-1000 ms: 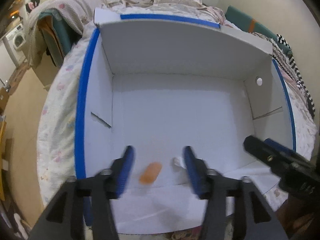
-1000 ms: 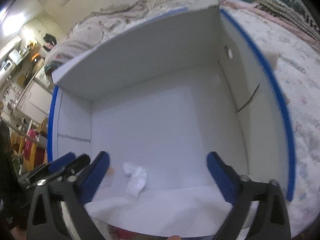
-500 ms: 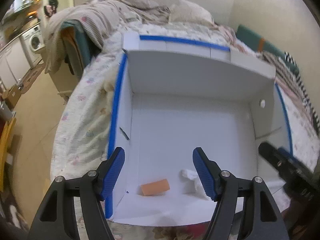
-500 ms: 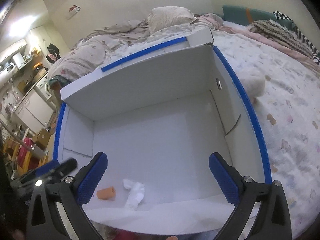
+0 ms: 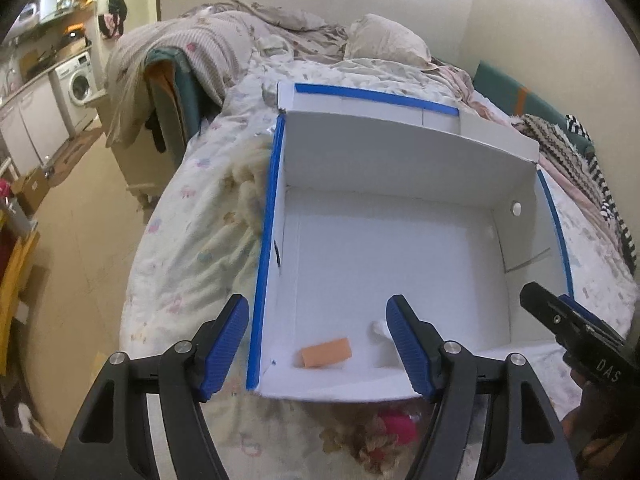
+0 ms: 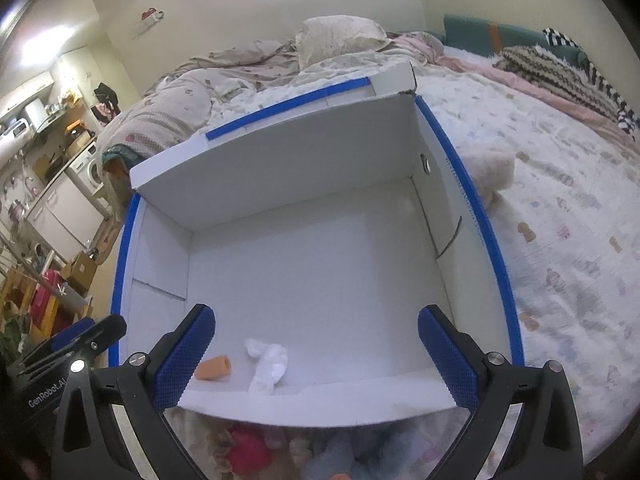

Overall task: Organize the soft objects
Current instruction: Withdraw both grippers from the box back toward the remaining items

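On the bed (image 6: 560, 208) sits a white box (image 6: 320, 272) holding an orange roll (image 6: 213, 368) and crumpled tissue (image 6: 267, 364). Both grippers' jaws hang released and empty; plush things by the near wall (image 6: 248, 450) seemingly remain.

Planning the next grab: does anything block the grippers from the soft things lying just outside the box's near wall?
Nothing visible does. Both grippers, left and right, hang open above the box; the pink toy and blue one lie uncovered on the bed.
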A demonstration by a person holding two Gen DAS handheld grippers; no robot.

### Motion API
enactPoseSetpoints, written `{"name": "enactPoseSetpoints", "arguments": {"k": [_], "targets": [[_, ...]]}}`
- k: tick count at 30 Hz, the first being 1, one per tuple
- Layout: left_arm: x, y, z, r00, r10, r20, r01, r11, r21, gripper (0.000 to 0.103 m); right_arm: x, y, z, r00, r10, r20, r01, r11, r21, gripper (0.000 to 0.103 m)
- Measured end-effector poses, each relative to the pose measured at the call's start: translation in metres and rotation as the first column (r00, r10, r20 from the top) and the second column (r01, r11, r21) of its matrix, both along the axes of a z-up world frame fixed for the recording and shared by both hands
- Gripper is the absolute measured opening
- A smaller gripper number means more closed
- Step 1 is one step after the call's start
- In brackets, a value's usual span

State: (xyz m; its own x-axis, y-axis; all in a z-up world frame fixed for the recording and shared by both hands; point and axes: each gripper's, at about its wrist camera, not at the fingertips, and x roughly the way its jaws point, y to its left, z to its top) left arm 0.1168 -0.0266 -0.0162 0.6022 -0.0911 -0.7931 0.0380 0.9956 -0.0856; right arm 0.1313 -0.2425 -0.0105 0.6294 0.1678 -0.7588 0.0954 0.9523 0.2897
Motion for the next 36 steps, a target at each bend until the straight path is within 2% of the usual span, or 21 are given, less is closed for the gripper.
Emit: {"name": "enactPoseSetpoints", "arguments": {"k": [5,11,16,20,26,31,34,36], "targets": [[-0.016,0.006,0.005,1.000,-0.004,0.016,0.004,1.000,-0.004,0.069,-0.012,-0.003,0.011,1.000,-0.005,0.017,0.005,1.000,-0.005,0.103],[-0.034,0.011,0.008,0.999,0.006,0.032,-0.007,0.999,0.036,0.069,-0.030,-0.011,0.011,1.000,-0.018,0.002,0.018,1.000,-0.011,0.103],[-0.042,0.020,-0.001,1.000,0.025,-0.009,-0.025,0.999,0.025,0.069,-0.047,-0.019,0.003,0.998,-0.052,-0.041,0.052,0.999,0.000,0.103],[-0.044,0.027,-0.008,0.998,0.051,-0.046,-0.049,0.998,0.039,0.069,-0.061,-0.025,-0.004,0.995,-0.079,-0.063,0.082,0.995,0.048,0.103],[-0.043,0.041,-0.023,0.991,0.076,-0.106,-0.073,0.997,0.035,0.069,-0.065,-0.020,-0.010,0.993,-0.071,-0.092,0.076,0.996,0.048,0.103],[-0.041,0.030,-0.040,0.980,0.010,-0.197,-0.011,1.000,-0.006,0.069,-0.060,-0.015,-0.015,0.992,-0.066,-0.110,0.071,0.997,0.037,0.103],[-0.047,0.010,-0.052,0.964,-0.088,-0.253,0.072,0.995,-0.072,0.069,-0.058,-0.013,-0.019,0.990,-0.061,-0.127,0.065,0.997,0.028,0.103],[-0.051,-0.009,-0.062,0.943,-0.165,-0.291,0.140,0.985,-0.104,0.069,-0.057,-0.012,-0.021,0.989,-0.057,-0.134,0.061,0.998,0.024,0.103]]}}
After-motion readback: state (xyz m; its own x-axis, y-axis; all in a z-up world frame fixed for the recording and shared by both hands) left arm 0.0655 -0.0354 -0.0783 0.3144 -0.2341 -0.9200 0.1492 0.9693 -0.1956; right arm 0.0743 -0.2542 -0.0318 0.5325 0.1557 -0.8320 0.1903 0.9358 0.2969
